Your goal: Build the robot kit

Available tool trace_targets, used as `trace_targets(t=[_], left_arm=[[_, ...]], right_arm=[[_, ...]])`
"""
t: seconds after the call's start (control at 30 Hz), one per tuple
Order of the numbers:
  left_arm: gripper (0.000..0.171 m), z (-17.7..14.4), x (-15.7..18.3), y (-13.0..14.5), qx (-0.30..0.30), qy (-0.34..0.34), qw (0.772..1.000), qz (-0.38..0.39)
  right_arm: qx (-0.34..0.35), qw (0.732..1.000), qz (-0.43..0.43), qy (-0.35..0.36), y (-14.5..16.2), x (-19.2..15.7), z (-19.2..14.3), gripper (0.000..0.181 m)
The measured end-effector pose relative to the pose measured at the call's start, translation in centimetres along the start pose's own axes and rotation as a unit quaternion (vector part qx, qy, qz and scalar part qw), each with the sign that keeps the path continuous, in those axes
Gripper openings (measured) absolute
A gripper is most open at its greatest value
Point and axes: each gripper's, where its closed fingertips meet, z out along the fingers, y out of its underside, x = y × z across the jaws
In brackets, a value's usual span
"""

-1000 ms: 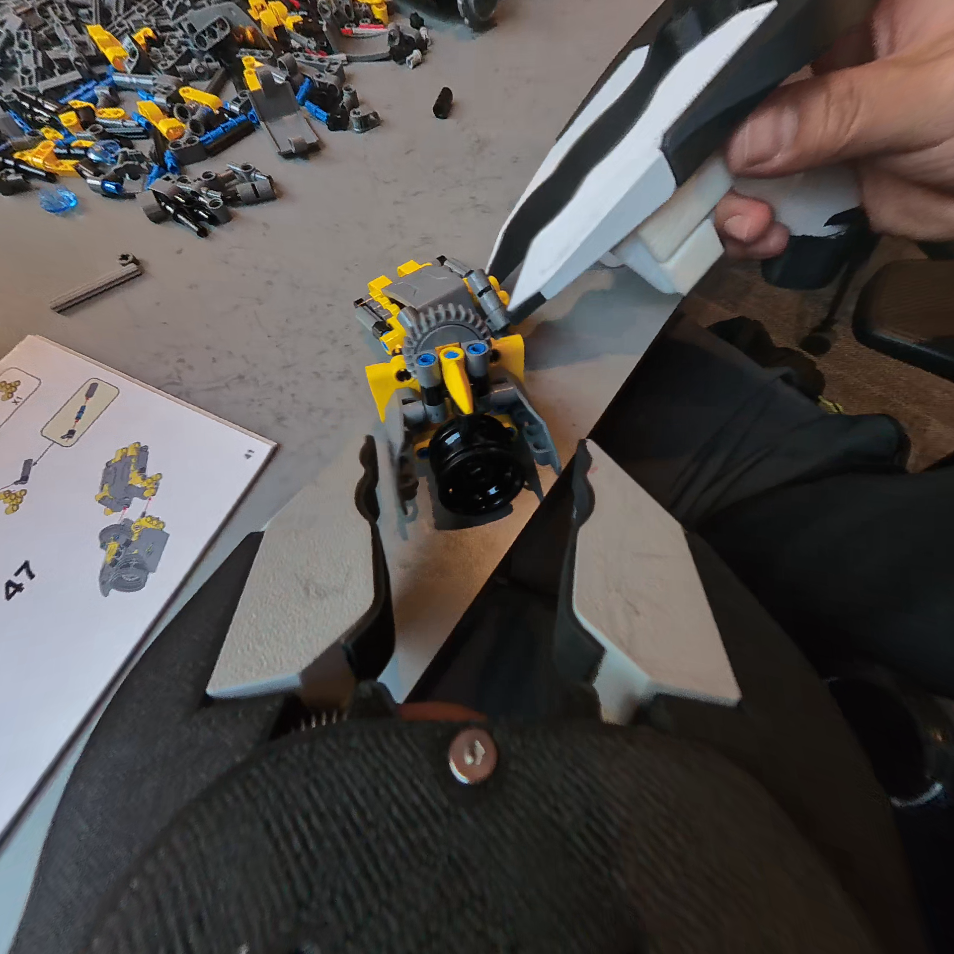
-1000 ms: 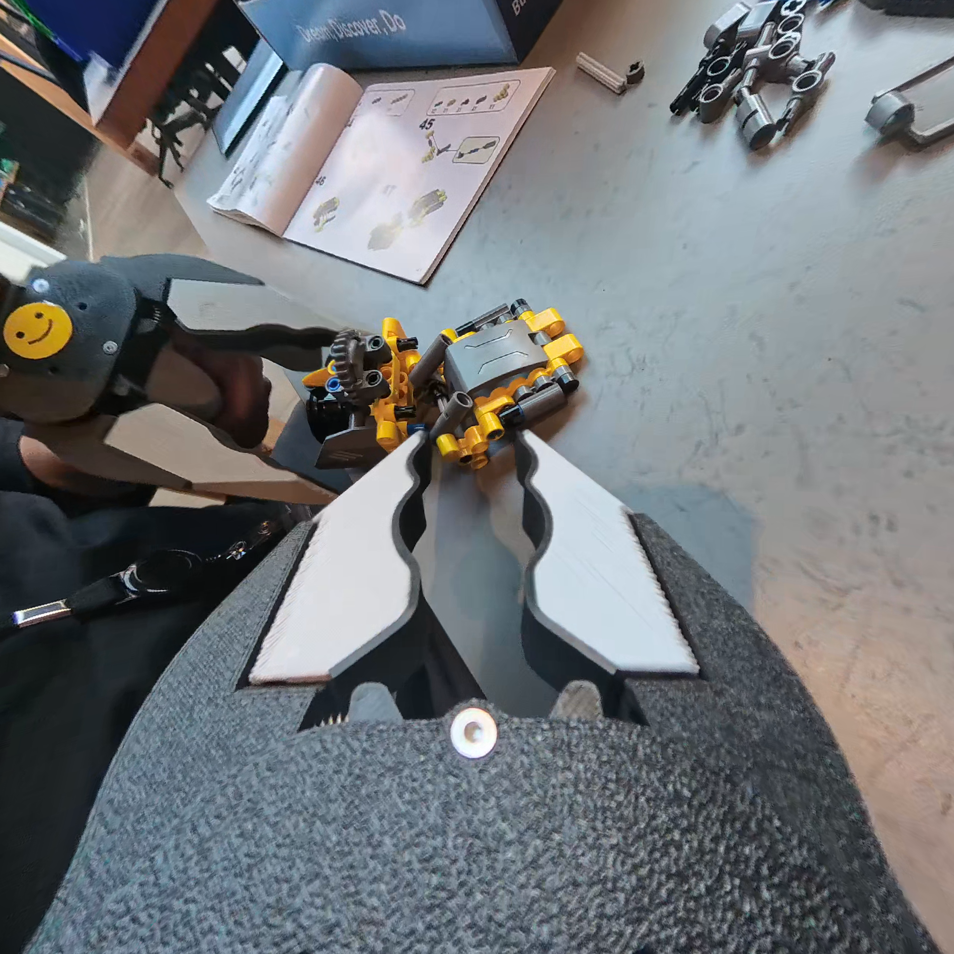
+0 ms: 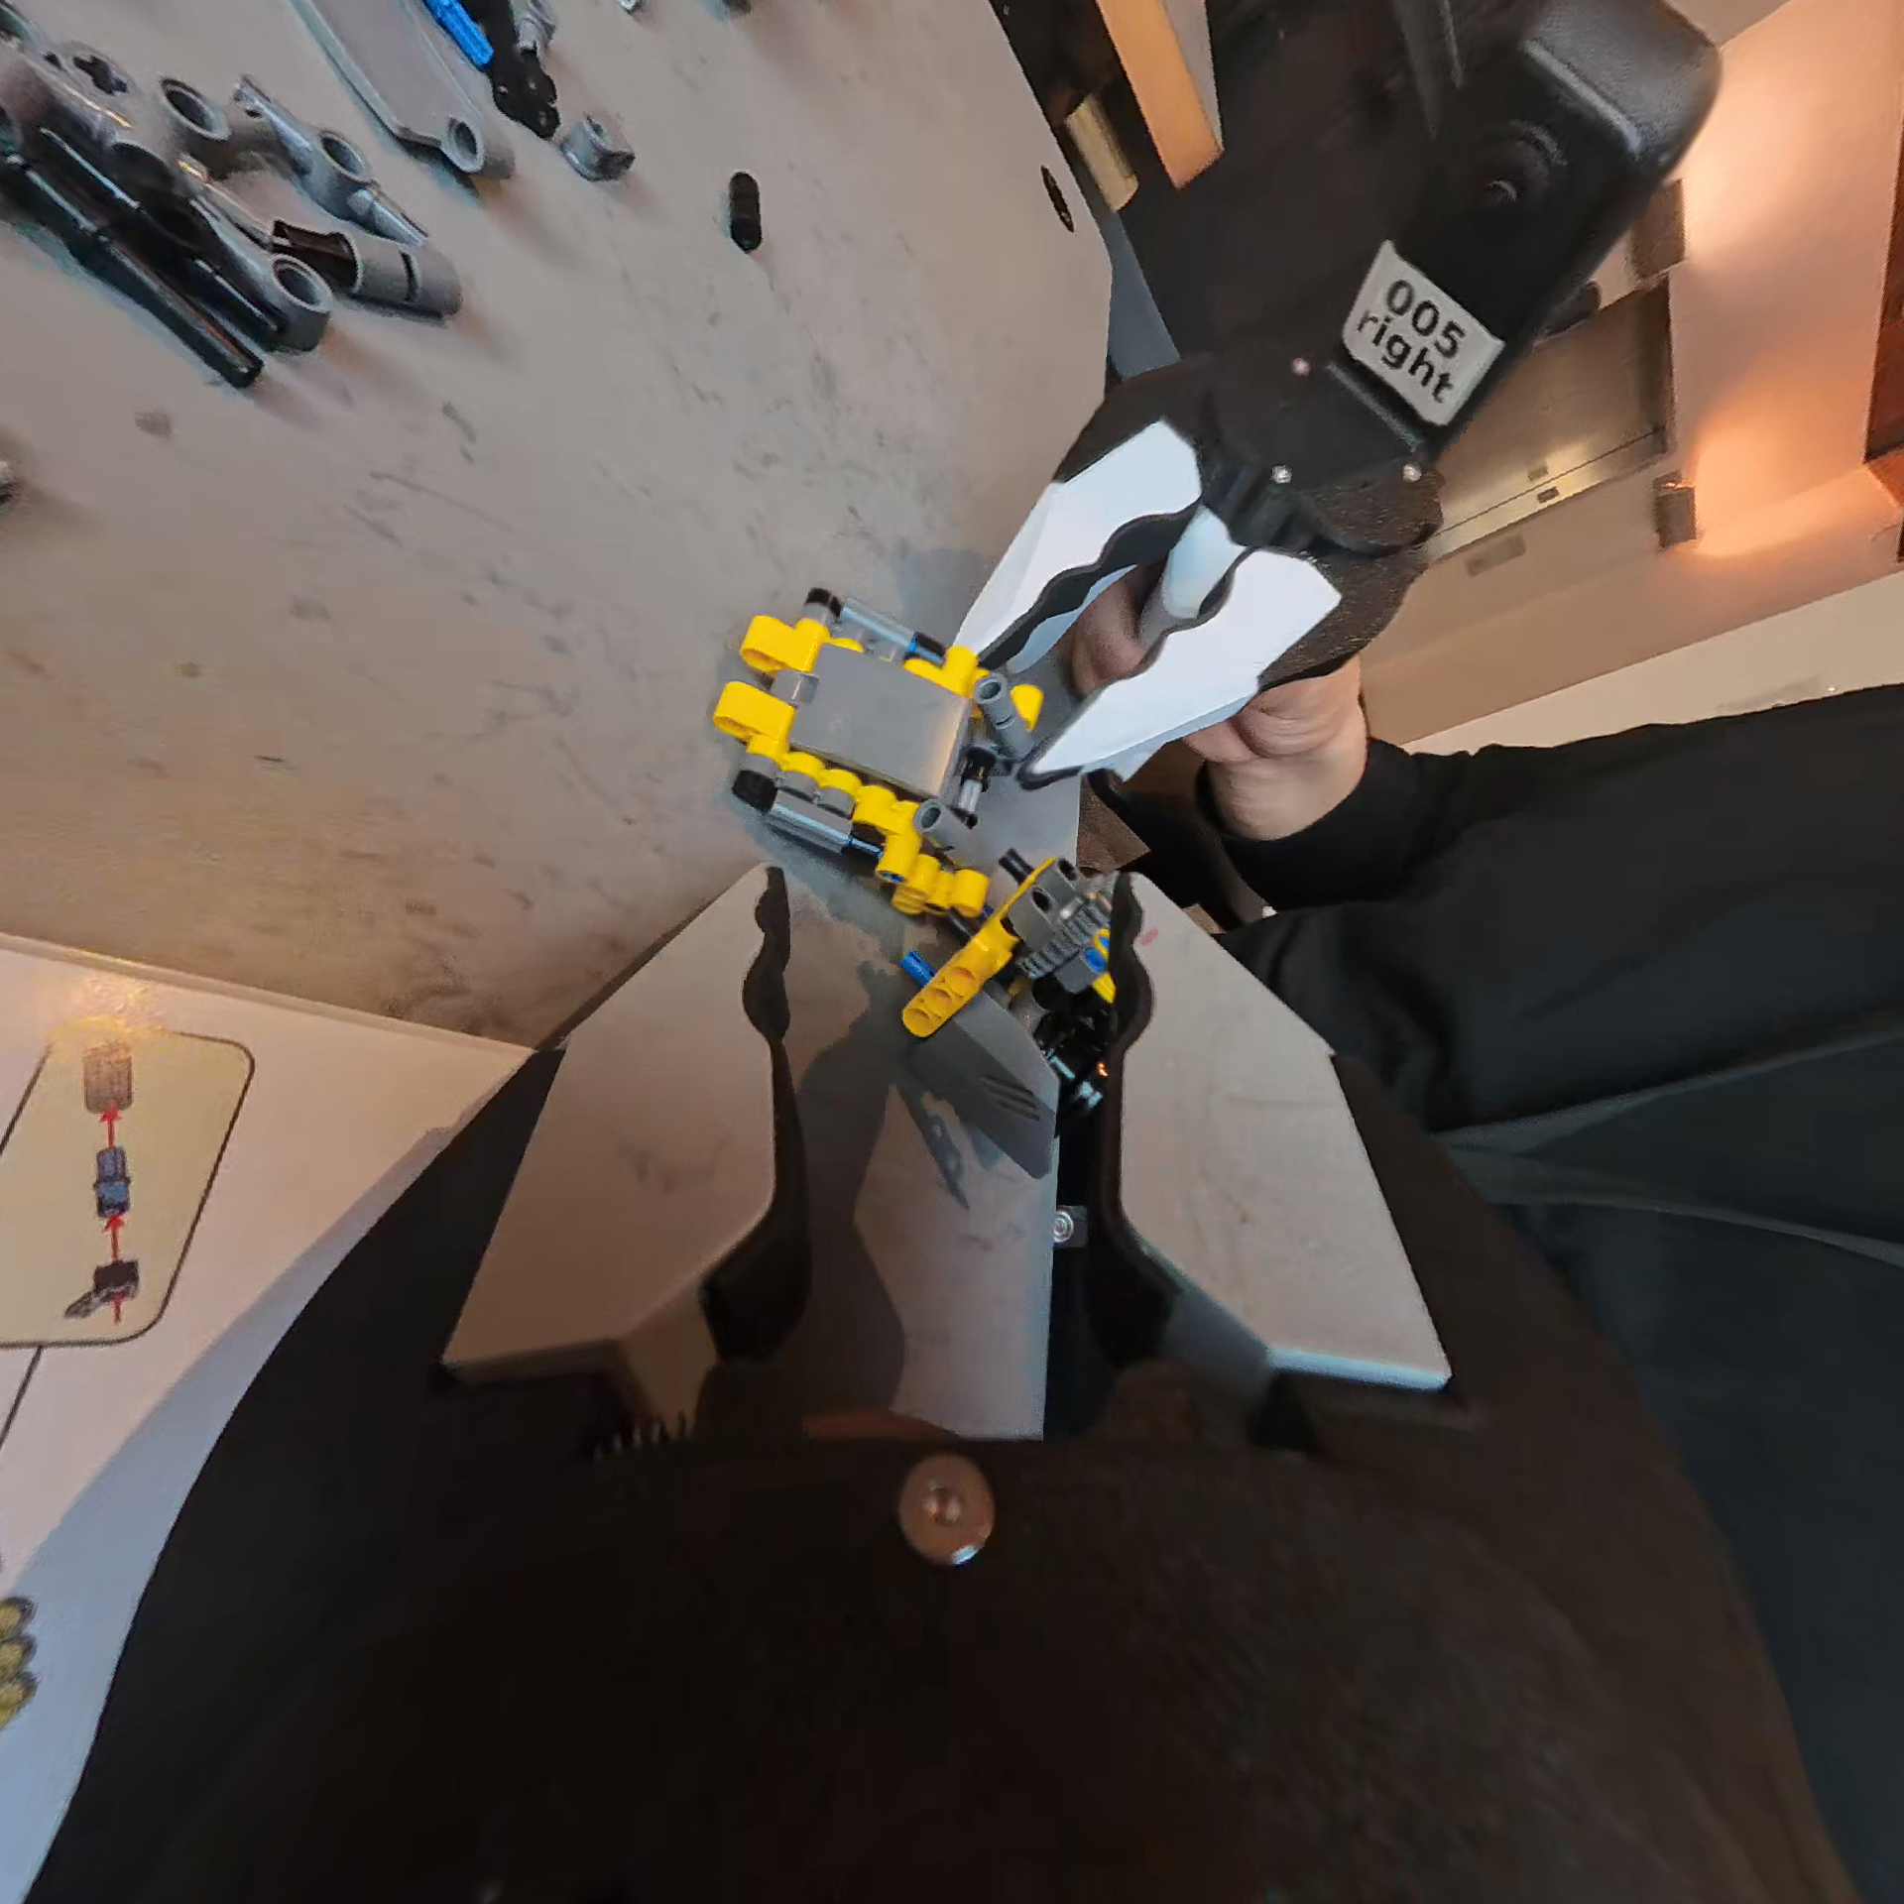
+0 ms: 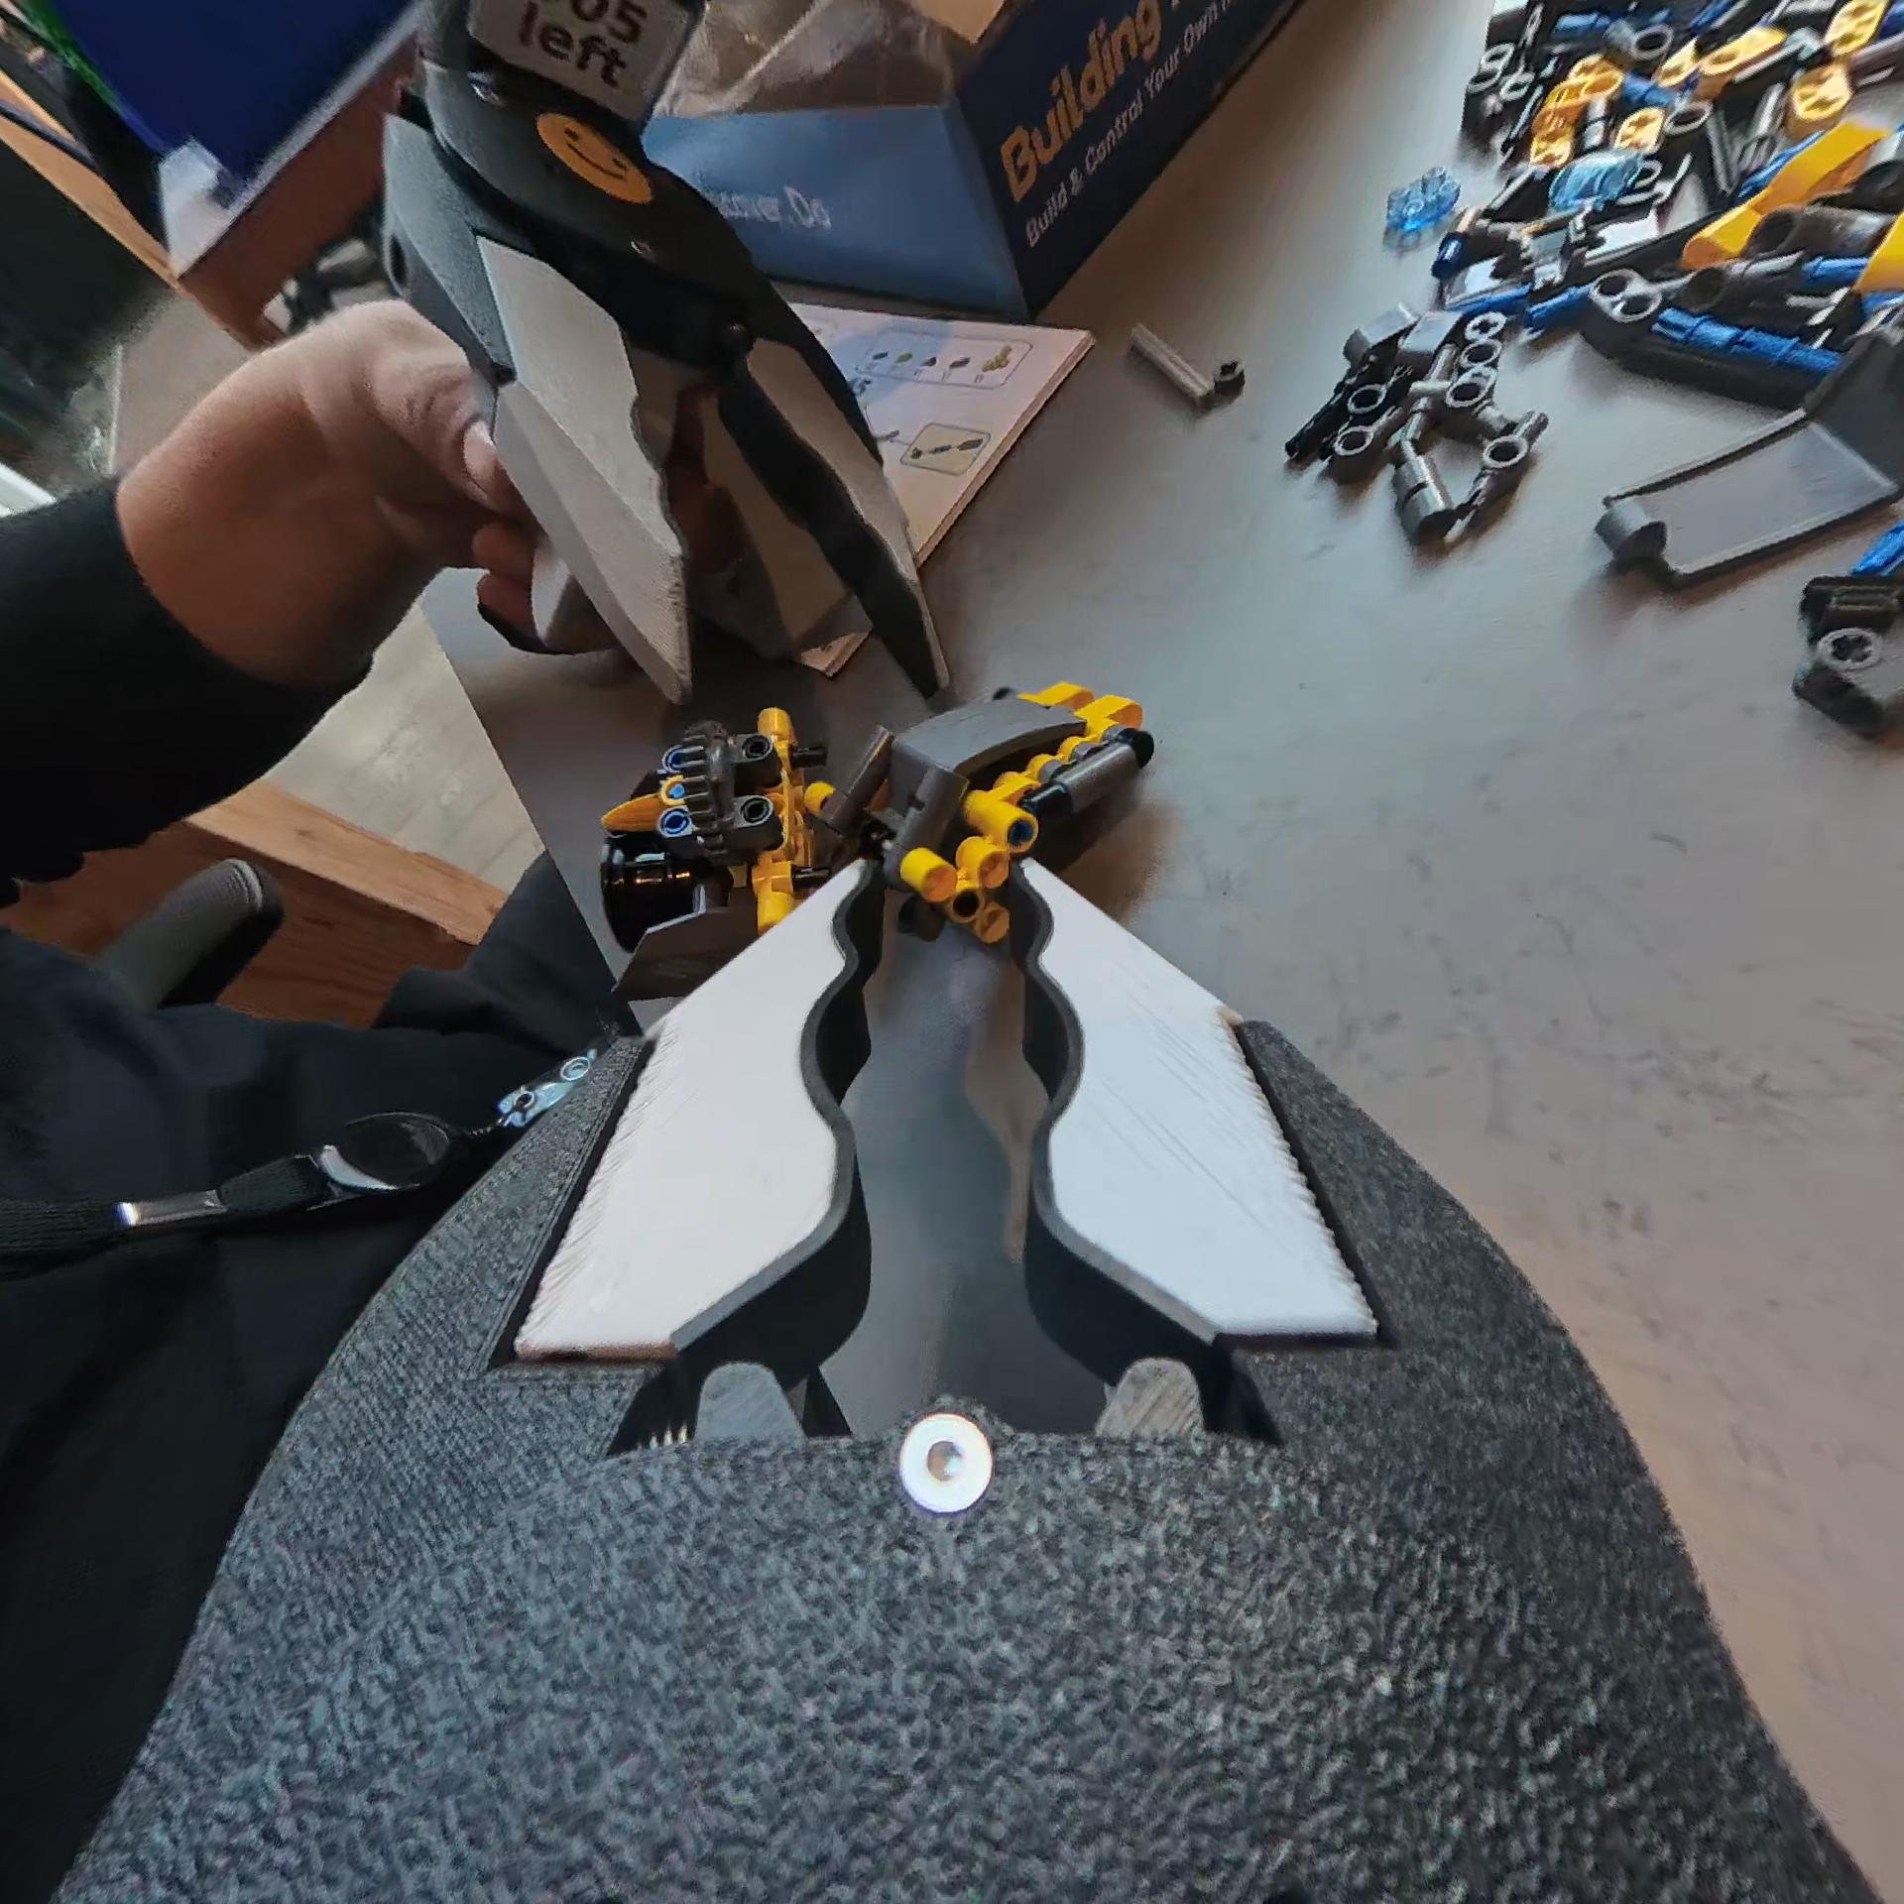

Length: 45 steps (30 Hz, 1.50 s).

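Sitting at the near edge of the grey table (image 4: 1442, 845), the yellow-and-grey brick model (image 4: 876, 814) shows a curved grey panel on top, yellow pin connectors along its sides, a dark gear with blue pins at one end and a black wheel under that end, which hangs just over the table's edge. Right gripper (image 4: 943, 886): fingers a little apart, tips straddling the yellow connectors at the model's near side; whether they press on it cannot be told. Left gripper (image 3: 948, 907): fingers wide apart, raised above the model, nothing between them; in the right wrist view it (image 4: 814, 680) hangs over the gear end without touching. A hand (image 4: 309, 484) grips its handle. Instruction booklet (image 4: 958, 412) lies open beyond the model, a blue box (image 4: 927, 175) behind it. Loose grey, black, blue and yellow parts (image 4: 1649, 258) are spread well apart to the far right, with a grey curved panel (image 4: 1741, 505) nearer. Bare tabletop lies to the right of the model; to the left the table ends, with a wooden surface (image 4: 340, 886) below.
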Motion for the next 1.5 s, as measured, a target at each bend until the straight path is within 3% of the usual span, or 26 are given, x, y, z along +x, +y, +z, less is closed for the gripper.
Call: trace_targets(t=[0.2,0.53,0.7,0.93,1.0,1.07,1.2,1.33,1.43,1.5], left_arm=[[0.052,0.7,0.2,0.2,-0.030,0.030,0.999,-0.033],[0.049,1.1,0.3,-1.0,-0.019,0.018,0.999,-0.028],[0.045,0.8,0.4,-3.4,0.052,0.005,0.998,-0.035],[0.056,0.5,4.1,-5.5,0.118,0.120,0.983,-0.075],[0.041,0.4,4.8,-6.2,0.135,0.158,0.974,-0.090],[0.023,0.2,5.2,-6.5,0.145,0.182,0.968,-0.092],[0.013,-0.1,5.1,-6.5,0.152,0.171,0.972,-0.060],[0.013,0.4,4.5,-4.4,0.083,0.121,0.989,0.035],[0.013,0.9,2.4,-2.8,0.033,0.048,0.993,0.105],[0.013,0.7,1.8,-2.7,0.027,0.035,0.991,0.123]], right_arm=[[0.014,1.000,-0.004,0.015,-0.8,0.4,-0.1,0.023],[0.096,0.994,0.056,-0.015,-3.8,0.8,-1.6,0.022],[0.133,0.986,0.086,-0.044,-6.0,1.2,-2.5,0.022],[0.197,0.977,0.061,-0.051,-9.2,0.7,-4.0,0.022],[0.204,0.977,0.041,-0.054,-9.3,-0.2,-3.8,0.022],[0.200,0.978,0.026,-0.050,-9.0,-0.7,-3.5,0.022],[0.182,0.983,-0.001,-0.037,-7.8,-0.9,-3.0,0.022],[0.135,0.989,0.004,-0.067,-5.3,-1.5,-2.4,0.022],[0.079,0.994,0.030,-0.070,-2.7,-1.3,-1.7,0.039],[0.053,0.995,0.030,-0.079,-1.3,-2.3,-1.4,0.054]])
